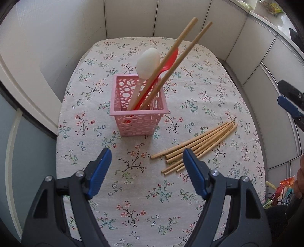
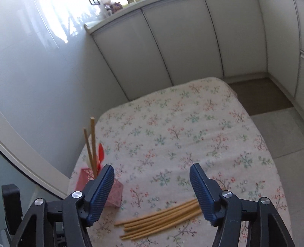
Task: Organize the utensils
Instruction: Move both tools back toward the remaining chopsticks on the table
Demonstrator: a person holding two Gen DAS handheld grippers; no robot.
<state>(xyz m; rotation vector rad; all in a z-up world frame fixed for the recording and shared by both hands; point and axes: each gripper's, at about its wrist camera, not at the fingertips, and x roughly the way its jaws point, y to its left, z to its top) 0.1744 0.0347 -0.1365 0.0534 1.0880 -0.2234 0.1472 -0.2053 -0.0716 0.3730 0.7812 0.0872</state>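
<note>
Both claws spread, empty: left (image 1: 146, 171), right (image 2: 152, 186). Ahead of left: basket (image 1: 138, 114) holding two chopsticks (image 1: 171, 57), two spoons (image 1: 148, 62). By its right finger: roughly seven loose sticks (image 1: 197, 144).

Nothing here can be read: the colourful packets (image 1: 285, 191) at the table's edge and the ones on the counter (image 1: 273, 7) carry print too small and blurred to make out, and nothing else bears any lettering, number or sign.
</note>
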